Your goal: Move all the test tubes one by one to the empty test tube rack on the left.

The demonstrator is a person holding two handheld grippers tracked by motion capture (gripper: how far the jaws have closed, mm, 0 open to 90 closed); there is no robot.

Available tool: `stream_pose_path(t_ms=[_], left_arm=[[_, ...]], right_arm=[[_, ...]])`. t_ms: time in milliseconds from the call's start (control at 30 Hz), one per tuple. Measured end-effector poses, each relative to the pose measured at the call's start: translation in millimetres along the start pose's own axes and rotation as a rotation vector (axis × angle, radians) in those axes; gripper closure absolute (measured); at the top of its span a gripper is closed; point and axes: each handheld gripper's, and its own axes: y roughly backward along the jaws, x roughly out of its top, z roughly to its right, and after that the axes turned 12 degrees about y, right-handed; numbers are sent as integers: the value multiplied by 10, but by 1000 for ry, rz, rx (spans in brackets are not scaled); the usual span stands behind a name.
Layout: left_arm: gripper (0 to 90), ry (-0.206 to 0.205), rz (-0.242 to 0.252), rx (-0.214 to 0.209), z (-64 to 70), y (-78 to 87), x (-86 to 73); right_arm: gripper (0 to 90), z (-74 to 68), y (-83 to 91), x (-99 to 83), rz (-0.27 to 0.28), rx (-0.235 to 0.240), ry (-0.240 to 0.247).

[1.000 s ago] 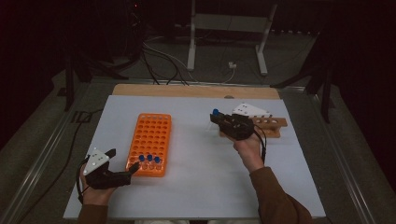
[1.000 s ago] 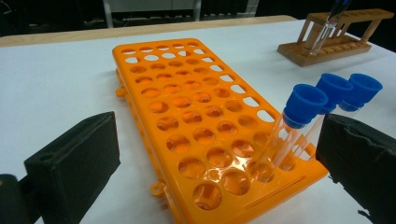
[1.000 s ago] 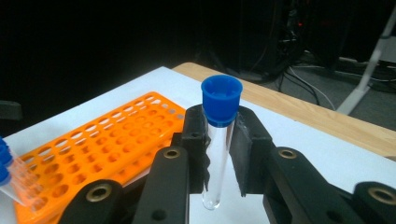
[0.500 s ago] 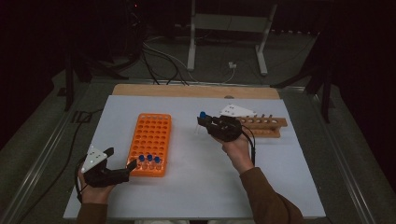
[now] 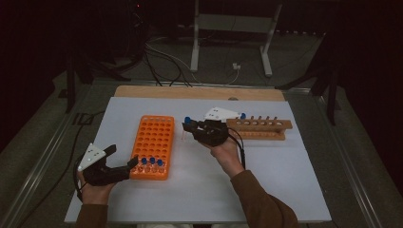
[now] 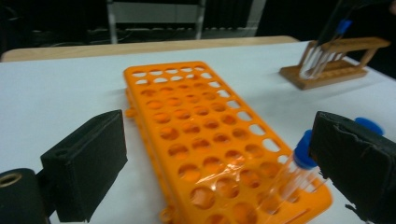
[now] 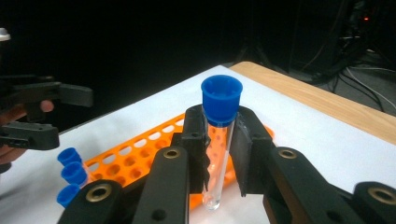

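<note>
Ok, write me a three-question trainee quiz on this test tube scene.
1. True or false: the right gripper is shut on a blue-capped tube.
2. How many capped tubes stand in the orange rack in the high view? A) none B) three C) six
3. Which gripper sits at the near end of the orange rack, jaws apart?

Key: 1 true. 2 B: three tubes in its near row. 3 the left gripper; the wooden rack lies farther right.
</note>
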Motion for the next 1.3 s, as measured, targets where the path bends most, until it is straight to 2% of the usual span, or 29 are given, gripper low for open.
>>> stream_pose_path(t_ms=[267, 400, 500, 667, 800, 1000, 1133, 1300], left_arm=[[63, -9, 8, -30, 43, -59, 76], [74, -13, 14, -46, 88, -105, 118], [102, -31, 15, -62, 132, -135, 168], [213, -74, 26, -93, 246, -181, 238], [293, -115, 15, -115, 351, -243, 275], [474, -164, -8, -112, 450, -323, 321], [613, -183, -19, -107, 470, -356, 335], [722, -193, -17, -110, 481, -374, 333]], right_arm=[[763, -145, -139, 37, -13, 42, 10], [762, -203, -185, 92, 0, 61, 6], [762, -251, -223, 136, 10, 73, 9], [762, -344, -317, 212, 5, 92, 15], [762, -428, -413, 264, -11, 106, 28], [762, -540, -494, 302, -10, 135, 31], [762, -580, -509, 319, -5, 149, 34], [762, -606, -507, 327, 1, 160, 41]])
